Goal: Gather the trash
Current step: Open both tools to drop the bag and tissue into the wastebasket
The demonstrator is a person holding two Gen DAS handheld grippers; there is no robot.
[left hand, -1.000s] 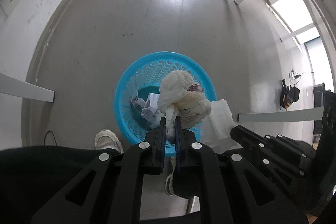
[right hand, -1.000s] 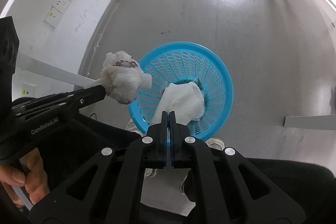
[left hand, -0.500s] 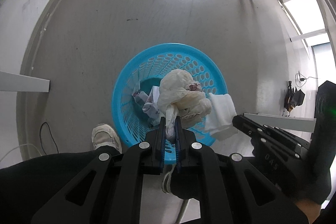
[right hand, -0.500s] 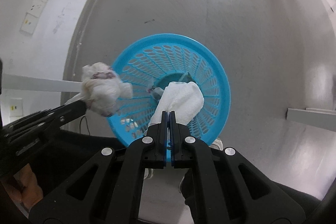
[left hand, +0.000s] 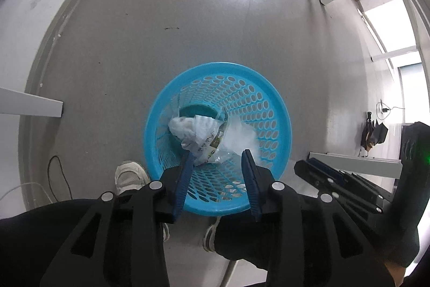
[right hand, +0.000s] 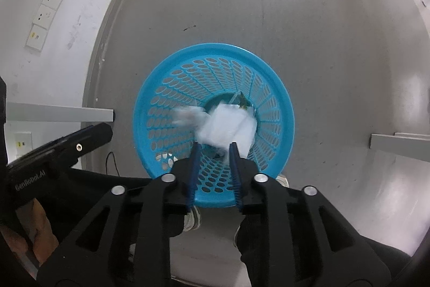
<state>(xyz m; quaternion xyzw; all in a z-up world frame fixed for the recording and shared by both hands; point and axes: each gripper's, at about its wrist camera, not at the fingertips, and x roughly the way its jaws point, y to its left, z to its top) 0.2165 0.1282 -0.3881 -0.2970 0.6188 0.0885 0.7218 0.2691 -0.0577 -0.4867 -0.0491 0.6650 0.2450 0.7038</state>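
Here, both the left claw (left hand: 217, 156) and the right claw (right hand: 213, 148) are opening above the blue basket (right hand: 279, 88) on the floor, gripping nothing, while the released white tissues (right hand: 228, 125) are dropping among the trash inside, suggesting this deposit is nearly finished.

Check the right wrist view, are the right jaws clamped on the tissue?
No. The right gripper has its jaws apart and opening, and the tissue is blurred, dropping into the basket.
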